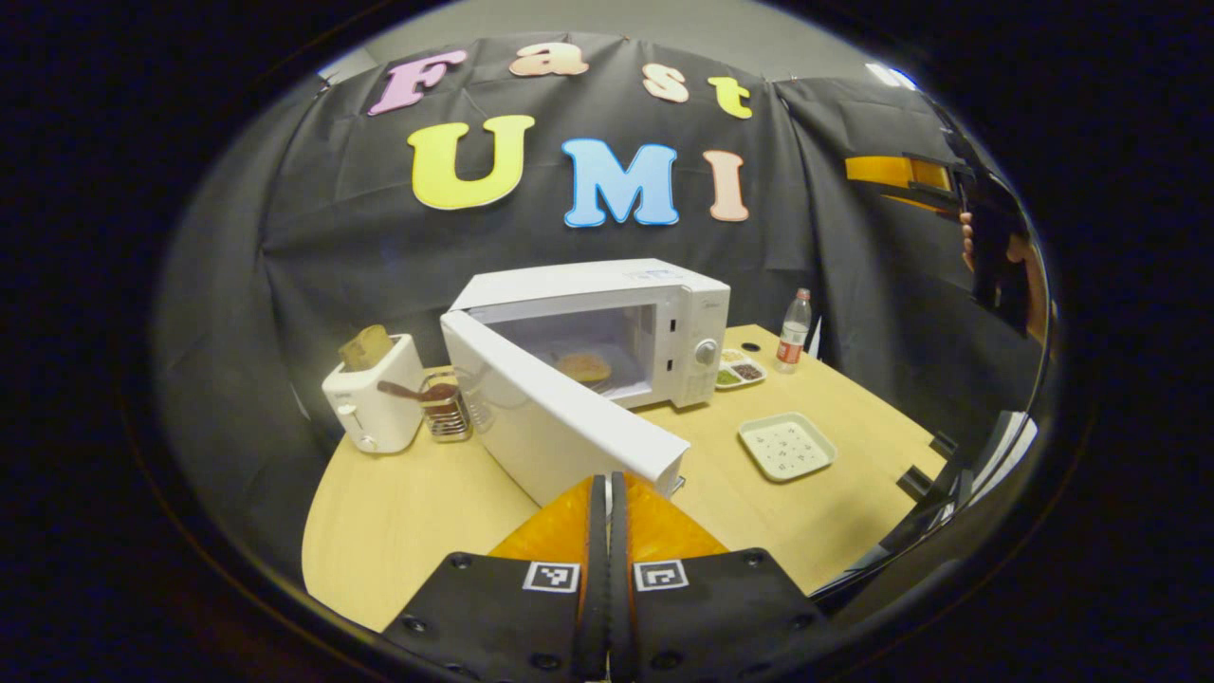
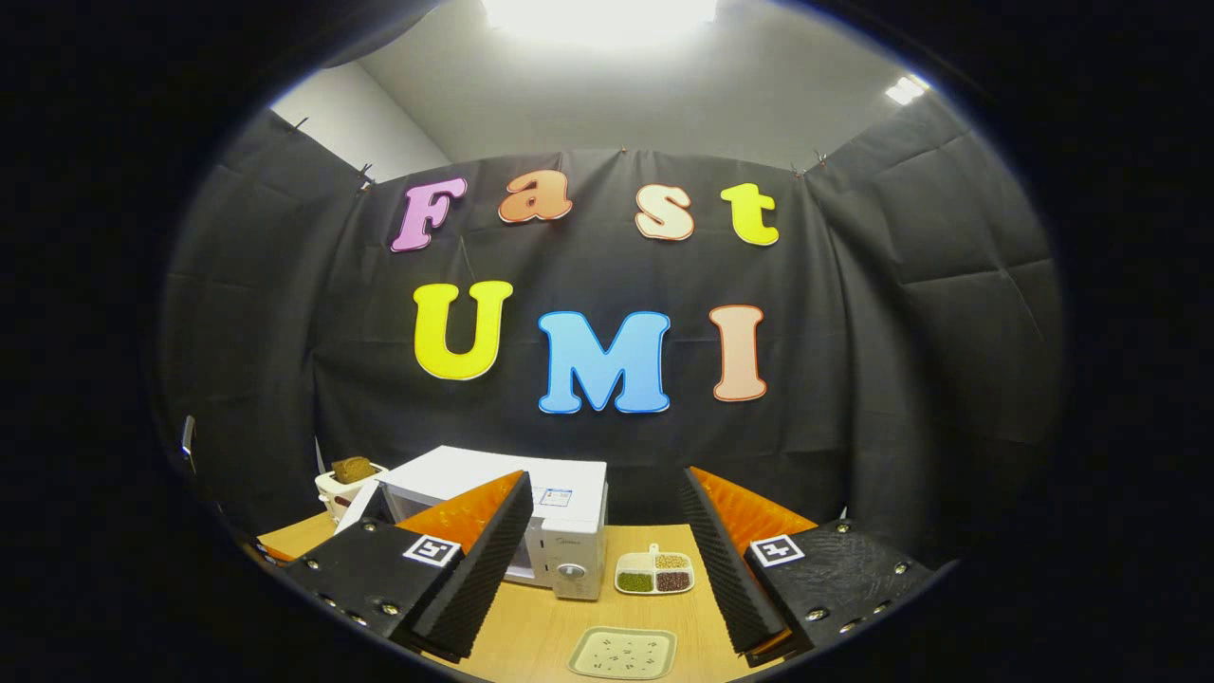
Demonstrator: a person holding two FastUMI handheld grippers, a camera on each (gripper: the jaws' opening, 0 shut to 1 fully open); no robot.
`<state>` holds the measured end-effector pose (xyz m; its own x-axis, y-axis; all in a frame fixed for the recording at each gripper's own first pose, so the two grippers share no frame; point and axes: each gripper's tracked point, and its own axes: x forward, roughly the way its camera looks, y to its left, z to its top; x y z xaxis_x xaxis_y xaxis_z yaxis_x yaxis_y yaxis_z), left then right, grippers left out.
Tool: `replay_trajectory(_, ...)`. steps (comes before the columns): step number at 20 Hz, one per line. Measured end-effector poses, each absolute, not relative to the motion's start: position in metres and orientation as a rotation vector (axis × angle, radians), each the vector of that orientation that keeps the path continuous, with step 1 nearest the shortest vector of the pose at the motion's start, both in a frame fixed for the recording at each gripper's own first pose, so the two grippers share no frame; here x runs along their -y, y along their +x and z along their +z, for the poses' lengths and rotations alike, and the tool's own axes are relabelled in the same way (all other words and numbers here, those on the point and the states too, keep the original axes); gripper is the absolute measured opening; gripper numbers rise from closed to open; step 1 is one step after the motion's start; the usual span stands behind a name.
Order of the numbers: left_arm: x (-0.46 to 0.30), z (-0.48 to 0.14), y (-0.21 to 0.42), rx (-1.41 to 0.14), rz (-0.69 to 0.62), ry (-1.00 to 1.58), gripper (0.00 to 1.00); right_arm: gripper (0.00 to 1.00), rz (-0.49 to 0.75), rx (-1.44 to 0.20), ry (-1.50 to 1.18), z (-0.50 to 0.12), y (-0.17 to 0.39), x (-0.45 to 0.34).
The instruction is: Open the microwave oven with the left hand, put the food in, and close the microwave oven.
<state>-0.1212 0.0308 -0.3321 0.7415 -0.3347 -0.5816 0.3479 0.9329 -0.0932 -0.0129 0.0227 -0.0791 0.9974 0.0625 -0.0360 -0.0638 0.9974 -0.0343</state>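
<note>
Jaws left: left gripper (image 1: 608,531) pressed together on nothing, just behind microwave door (image 1: 560,417) edge, likely set to push it shut.
Jaws right: right gripper (image 2: 607,560) spread wide, empty, raised clear.
Food: bread (image 1: 583,367) inside microwave (image 1: 607,327), ahead of left jaws.
Tray: emptied plate (image 1: 786,446), right of left jaws.
Surface: pale wood table (image 1: 398,522); toaster (image 1: 373,394) far left.
Room: black cloth booth.

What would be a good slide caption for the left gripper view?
Food sits inside the microwave, door swung open, with the shut left gripper near the door's edge.
</note>
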Motion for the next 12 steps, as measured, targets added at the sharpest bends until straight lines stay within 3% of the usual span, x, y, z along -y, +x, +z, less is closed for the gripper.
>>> replay_trajectory(12,0.040,-0.335,-0.047,-0.604,-0.470,0.084,0.07,0.95,0.038,-0.062,-0.007,-0.085,0.009,0.029)
